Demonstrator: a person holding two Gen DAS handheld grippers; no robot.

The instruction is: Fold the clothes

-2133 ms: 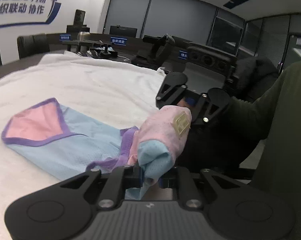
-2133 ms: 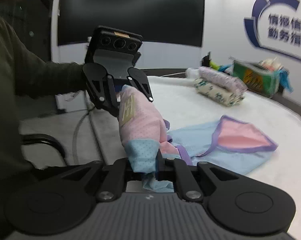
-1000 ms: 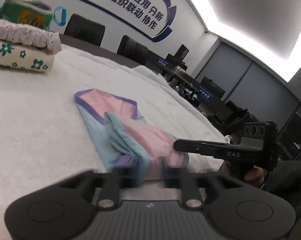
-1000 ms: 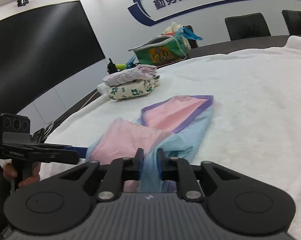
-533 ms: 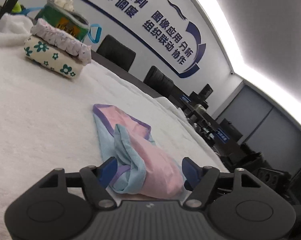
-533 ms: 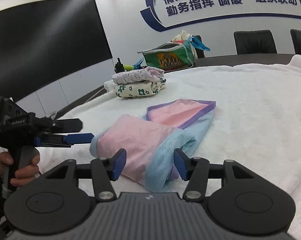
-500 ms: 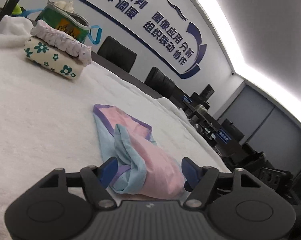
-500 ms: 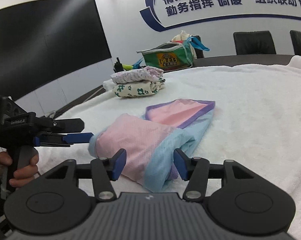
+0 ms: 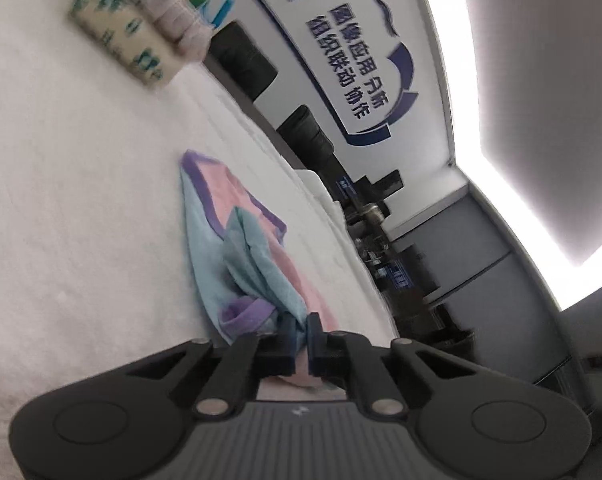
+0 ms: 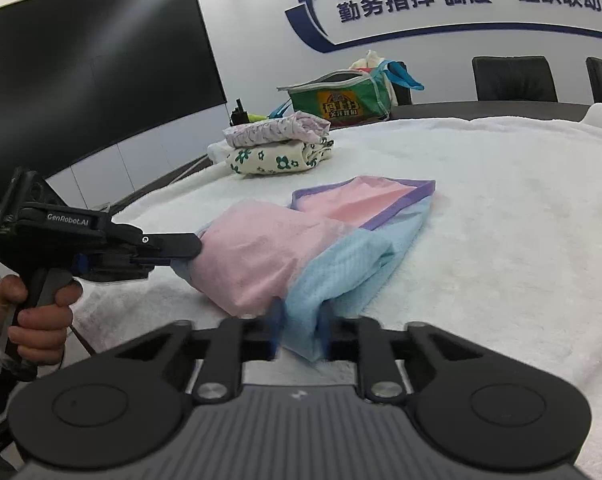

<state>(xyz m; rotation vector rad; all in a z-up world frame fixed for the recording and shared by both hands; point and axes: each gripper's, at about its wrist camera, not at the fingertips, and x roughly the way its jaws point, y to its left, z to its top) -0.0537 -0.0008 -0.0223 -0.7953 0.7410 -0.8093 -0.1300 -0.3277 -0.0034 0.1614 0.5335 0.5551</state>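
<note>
A pink and light-blue garment with purple trim [image 10: 321, 240] lies partly folded on the white towel-covered table [image 10: 501, 208]; it also shows in the left wrist view [image 9: 241, 264]. My left gripper [image 9: 299, 340] is shut on the garment's near edge; in the right wrist view [image 10: 181, 246] it pinches the pink fold from the left. My right gripper [image 10: 301, 336] has its jaws around the garment's blue corner, blurred and partly closed, with cloth between them.
Two folded garments, a lilac one on a floral one [image 10: 277, 148], are stacked at the back, also seen in the left wrist view [image 9: 141, 36]. A green bag [image 10: 341, 100] stands behind them. Black chairs [image 10: 513, 78] line the table's far side.
Both grippers were open around the garment half a second ago. The left has since shut on its edge and rolled sideways; the right's jaws have moved closer together on the blue corner.
</note>
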